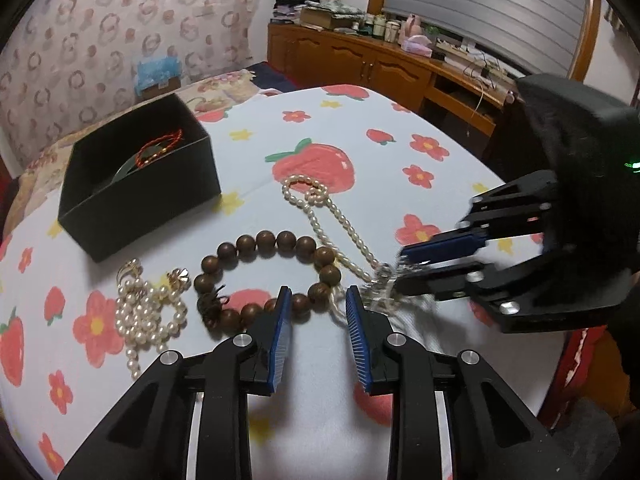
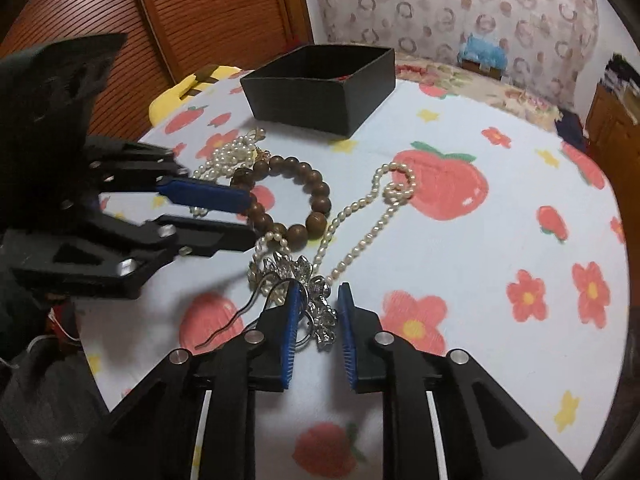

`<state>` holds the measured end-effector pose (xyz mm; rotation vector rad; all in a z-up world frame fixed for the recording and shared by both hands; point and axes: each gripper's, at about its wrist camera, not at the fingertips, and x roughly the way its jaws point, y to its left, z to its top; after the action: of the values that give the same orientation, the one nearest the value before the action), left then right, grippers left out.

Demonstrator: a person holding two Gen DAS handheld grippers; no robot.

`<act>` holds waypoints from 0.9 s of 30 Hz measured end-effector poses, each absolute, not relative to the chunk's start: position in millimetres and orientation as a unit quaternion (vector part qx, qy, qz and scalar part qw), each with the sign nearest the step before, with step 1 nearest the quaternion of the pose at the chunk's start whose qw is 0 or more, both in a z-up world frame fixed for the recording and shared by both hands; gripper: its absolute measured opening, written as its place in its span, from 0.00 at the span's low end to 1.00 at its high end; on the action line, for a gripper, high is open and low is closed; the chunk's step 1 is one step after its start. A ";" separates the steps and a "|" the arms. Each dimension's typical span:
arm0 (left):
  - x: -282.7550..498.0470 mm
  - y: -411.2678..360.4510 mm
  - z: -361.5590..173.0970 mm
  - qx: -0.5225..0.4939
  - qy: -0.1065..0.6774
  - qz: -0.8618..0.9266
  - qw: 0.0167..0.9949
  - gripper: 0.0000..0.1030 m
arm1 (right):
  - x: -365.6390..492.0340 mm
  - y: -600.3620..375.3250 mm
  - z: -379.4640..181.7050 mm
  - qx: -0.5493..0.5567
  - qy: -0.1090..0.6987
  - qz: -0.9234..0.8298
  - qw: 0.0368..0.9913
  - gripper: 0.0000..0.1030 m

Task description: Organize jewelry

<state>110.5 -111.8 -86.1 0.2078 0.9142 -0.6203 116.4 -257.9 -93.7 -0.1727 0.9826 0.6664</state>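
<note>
Inside black box (image 1: 136, 200), red cord bracelet (image 1: 160, 146), both hand-held grippers spread.

Patterned wallpaper (image 1: 100, 40) with ring motifs is covering the back wall, and a slatted wooden door (image 2: 180, 12) is standing beside it. A wooden cabinet (image 1: 360, 64) (cluttered with what are probably small bottles) is sitting below a window blind (image 1: 480, 4).

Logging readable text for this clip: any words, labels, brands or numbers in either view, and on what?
None can be read.
Black box: plain walls, no print.
Tablecloth: only strawberries and flowers.
Bottles on the wooden cabinet: any labels too small and blurred to read.
</note>
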 end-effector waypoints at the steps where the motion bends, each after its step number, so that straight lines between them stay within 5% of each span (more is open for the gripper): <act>1: 110.0 -114.8 -87.1 0.105 0.432 -0.295 0.846 0.25 | 114.9 -263.1 -90.6 -0.076 0.459 0.311 0.829 0.19; 7: 106.7 -125.0 -87.5 0.118 0.419 -0.298 0.850 0.25 | 104.5 -285.2 -71.1 -0.072 0.428 0.298 0.850 0.08; 23: 177.4 -155.9 -99.4 0.112 0.440 -0.256 0.854 0.25 | 108.9 -310.1 -50.4 -0.100 0.383 0.232 0.888 0.08; 27: 180.6 -162.5 -98.5 0.125 0.433 -0.250 0.857 0.04 | 113.2 -309.8 -48.7 -0.104 0.377 0.226 0.892 0.08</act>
<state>180.6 -162.5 -98.5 0.2626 0.9104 -0.5251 113.2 -309.8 -48.7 -0.2149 0.7824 0.4692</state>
